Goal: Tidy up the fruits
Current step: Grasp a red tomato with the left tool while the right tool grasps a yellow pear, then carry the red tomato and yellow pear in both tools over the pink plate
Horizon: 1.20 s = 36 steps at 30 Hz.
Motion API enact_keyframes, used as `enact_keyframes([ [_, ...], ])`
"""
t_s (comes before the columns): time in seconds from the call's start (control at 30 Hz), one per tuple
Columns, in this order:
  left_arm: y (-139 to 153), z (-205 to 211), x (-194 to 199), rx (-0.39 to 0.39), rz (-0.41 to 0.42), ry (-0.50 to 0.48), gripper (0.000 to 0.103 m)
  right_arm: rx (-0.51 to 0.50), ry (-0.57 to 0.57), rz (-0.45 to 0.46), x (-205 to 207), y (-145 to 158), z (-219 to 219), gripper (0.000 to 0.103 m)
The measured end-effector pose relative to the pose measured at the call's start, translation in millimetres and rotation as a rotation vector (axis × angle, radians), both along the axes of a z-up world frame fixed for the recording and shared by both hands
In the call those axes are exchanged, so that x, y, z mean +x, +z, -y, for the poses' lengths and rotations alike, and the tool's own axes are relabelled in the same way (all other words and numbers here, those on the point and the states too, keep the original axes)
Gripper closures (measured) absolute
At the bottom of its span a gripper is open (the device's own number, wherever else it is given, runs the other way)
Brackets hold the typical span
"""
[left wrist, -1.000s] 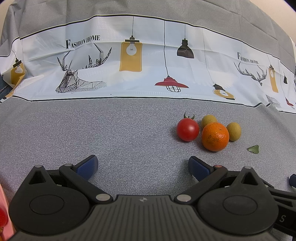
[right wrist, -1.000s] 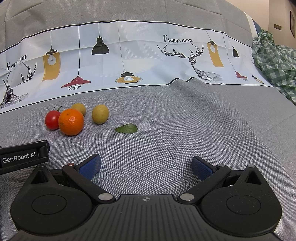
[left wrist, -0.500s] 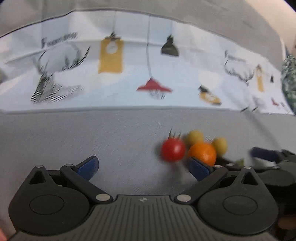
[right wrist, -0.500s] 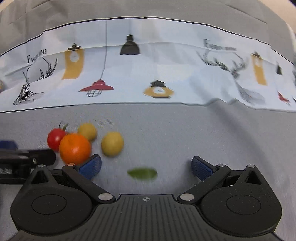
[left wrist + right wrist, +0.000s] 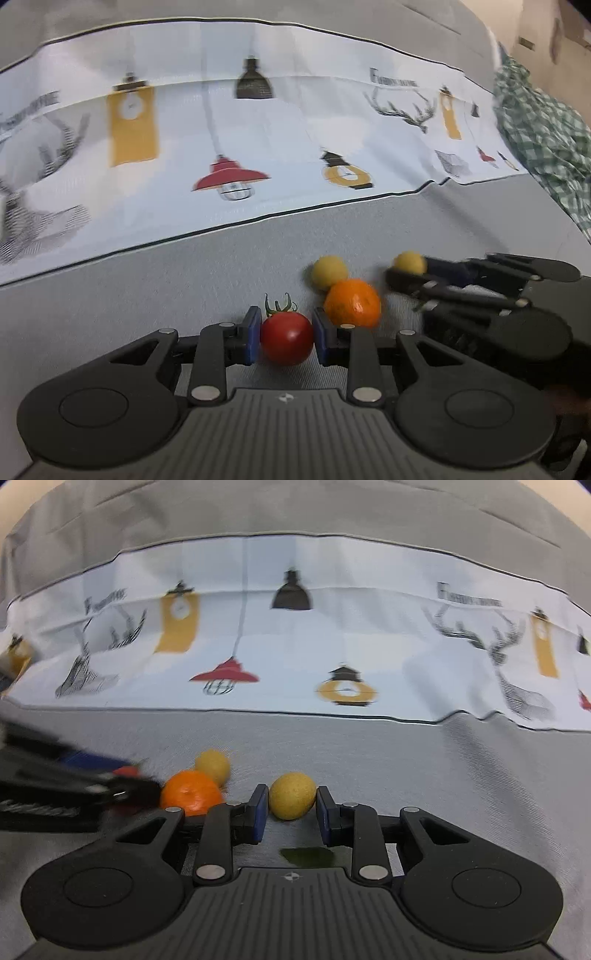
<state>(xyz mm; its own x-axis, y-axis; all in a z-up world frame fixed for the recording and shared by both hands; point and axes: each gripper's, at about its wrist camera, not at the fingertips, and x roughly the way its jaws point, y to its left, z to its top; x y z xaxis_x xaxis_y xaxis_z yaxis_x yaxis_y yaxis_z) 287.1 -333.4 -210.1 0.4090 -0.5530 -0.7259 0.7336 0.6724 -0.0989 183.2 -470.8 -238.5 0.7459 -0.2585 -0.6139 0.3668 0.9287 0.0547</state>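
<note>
A red tomato point(image 5: 286, 343) with a green stalk sits between the blue pads of my left gripper point(image 5: 286, 338). Its jaws are closing and both pads touch the tomato's sides. Just right of it lie an orange point(image 5: 352, 302) and a small yellow fruit point(image 5: 328, 272). In the right wrist view, my right gripper point(image 5: 291, 808) is closing on another yellow fruit point(image 5: 292, 795), pads against both sides. The orange point(image 5: 192, 792) lies to its left. The left gripper point(image 5: 122, 779) shows blurred at the left edge. All the fruit rests on grey cloth.
A green leaf point(image 5: 306, 856) lies on the grey cloth under the right gripper. A white printed band point(image 5: 258, 129) with lamps and deer crosses the back. A green checked cloth point(image 5: 543, 147) is bunched at the far right.
Both grippers moved in on the fruit cluster. Their jaws went from wide open to closed, the left around the tomato and the right around a yellow fruit.
</note>
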Motion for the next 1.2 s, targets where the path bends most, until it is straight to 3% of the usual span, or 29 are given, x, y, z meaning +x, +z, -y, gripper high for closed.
enact_keyframes([
  [0.13,32.0,-40.0,-15.6,-0.029,-0.027,0.081,0.070,0.038,-0.055,0.028,-27.5,24.8,-4.9,0.074],
  [0.3,72.7,-89.8,-52.2,0.011,-0.056,0.143,0.070,0.091,-0.039,0.059,-67.7,63.0,-42.2,0.074],
  [0.67,122.3,-232.8,-150.4,0.121,-0.058,0.303,0.070,0.181,0.175,0.049,-149.9,141.5,-172.1,0.074],
  [0.93,142.8,-304.0,-208.6,0.115,-0.019,0.396,0.070,0.198,0.283,0.043,-188.5,159.7,-250.9,0.074],
  [1.2,151.2,-330.8,-232.3,0.075,-0.013,0.437,0.070,0.155,0.368,0.038,-211.0,169.5,-292.7,0.074],
])
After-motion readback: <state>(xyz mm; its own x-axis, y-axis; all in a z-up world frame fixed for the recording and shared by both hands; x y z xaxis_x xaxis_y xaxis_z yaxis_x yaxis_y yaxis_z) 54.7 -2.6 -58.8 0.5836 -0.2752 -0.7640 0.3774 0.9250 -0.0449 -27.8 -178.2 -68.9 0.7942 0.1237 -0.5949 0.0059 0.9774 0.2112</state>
